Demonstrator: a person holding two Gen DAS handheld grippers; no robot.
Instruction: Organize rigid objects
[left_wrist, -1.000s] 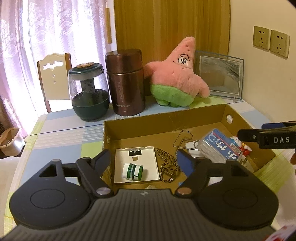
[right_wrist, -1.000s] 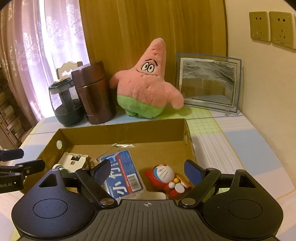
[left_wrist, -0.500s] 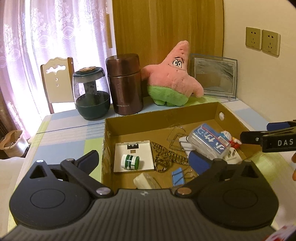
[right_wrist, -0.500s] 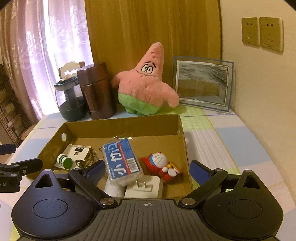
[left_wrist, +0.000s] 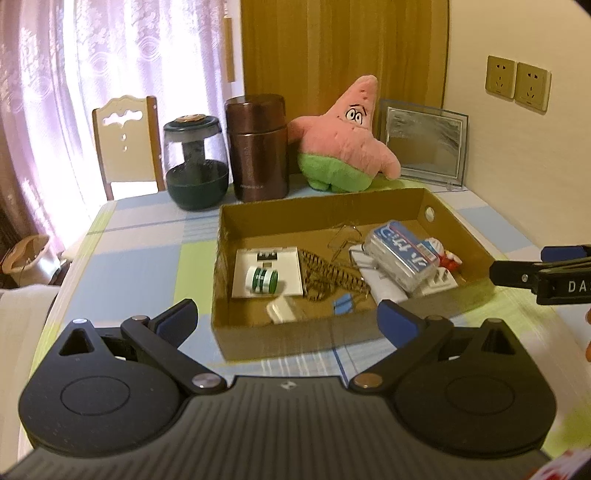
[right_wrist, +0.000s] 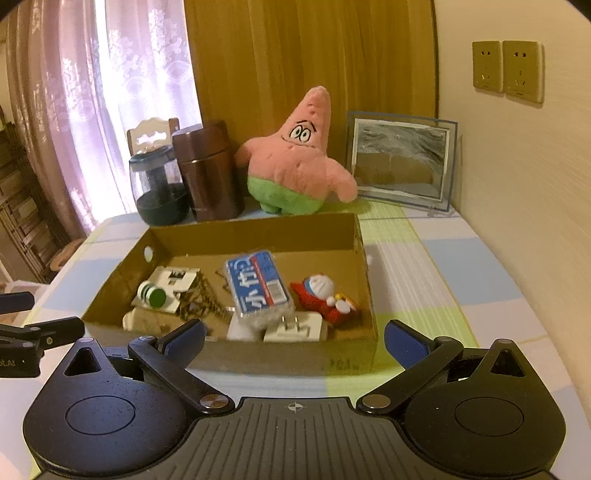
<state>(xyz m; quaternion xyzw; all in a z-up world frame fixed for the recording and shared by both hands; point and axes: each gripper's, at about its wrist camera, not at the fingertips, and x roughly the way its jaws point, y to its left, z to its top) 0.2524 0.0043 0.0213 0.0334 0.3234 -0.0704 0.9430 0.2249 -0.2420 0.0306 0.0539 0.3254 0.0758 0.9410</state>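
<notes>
Risk, as judged: the cardboard box (right_wrist: 364, 266) is crowded, so reaching in could snag the patterned chain (left_wrist: 325, 273) or roll the green-capped bottle (left_wrist: 263, 280) off its white card (left_wrist: 288, 258). On the bench (left_wrist: 140, 266), the box also holds a blue-labelled pack (right_wrist: 258, 284), a plug adapter (right_wrist: 295, 326) and a cartoon figurine (right_wrist: 321, 295). Left gripper (left_wrist: 286, 317) and right gripper (right_wrist: 293, 334) both stand apart, empty, short of the box.

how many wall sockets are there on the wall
2. Both sit side by side high on the right-hand wall, above the picture frame: the left socket and the right socket. Any others beyond the frame edges would be out of view.
</notes>
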